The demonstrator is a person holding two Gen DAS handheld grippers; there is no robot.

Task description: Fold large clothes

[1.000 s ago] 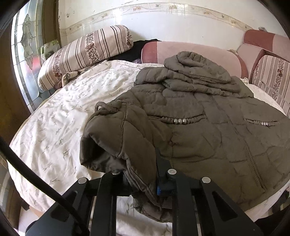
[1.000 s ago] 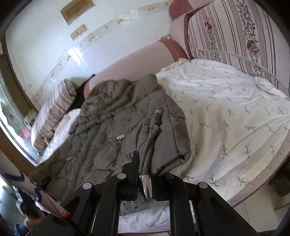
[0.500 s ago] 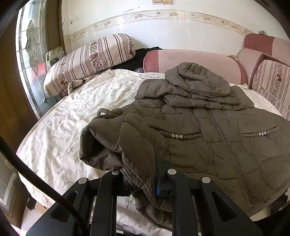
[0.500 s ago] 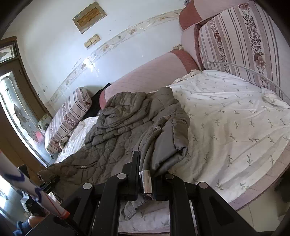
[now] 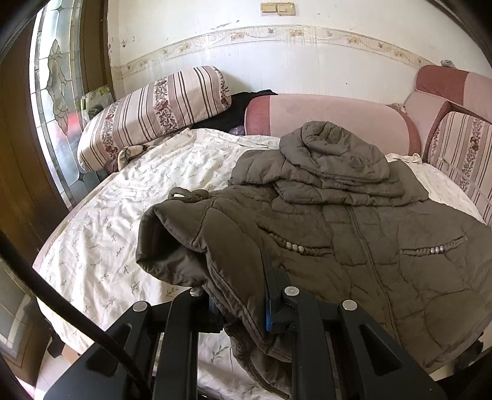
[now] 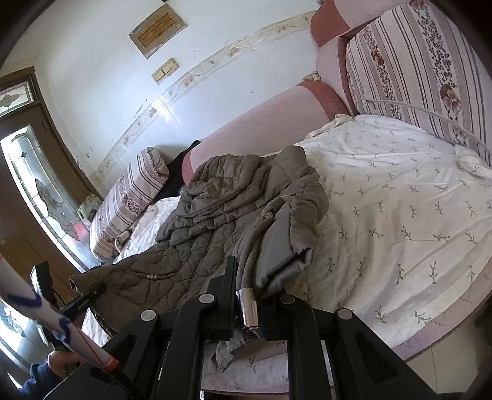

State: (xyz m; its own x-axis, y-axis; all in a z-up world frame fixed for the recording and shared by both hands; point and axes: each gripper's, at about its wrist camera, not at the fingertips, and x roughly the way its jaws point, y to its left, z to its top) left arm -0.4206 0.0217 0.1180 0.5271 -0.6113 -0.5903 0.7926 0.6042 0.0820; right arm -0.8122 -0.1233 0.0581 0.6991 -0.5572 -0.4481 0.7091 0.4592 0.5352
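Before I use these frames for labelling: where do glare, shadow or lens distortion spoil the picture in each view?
Left wrist view: the stained-glass window is blown out, the wall border bows from the fisheye, and corners go black. Right wrist view: glare whitens the wall; the padded jacket and bedsheet stay sharp.

A lived-in bedroom in a home. Ahead of the tool lies a bed under a white sheet printed with small sprigs, ringed at its far side by striped floral bolsters and pink padded cushions. Beyond them a white wall carries a floral border strip and light switches. To the left stands a wooden door with leaded stained glass.
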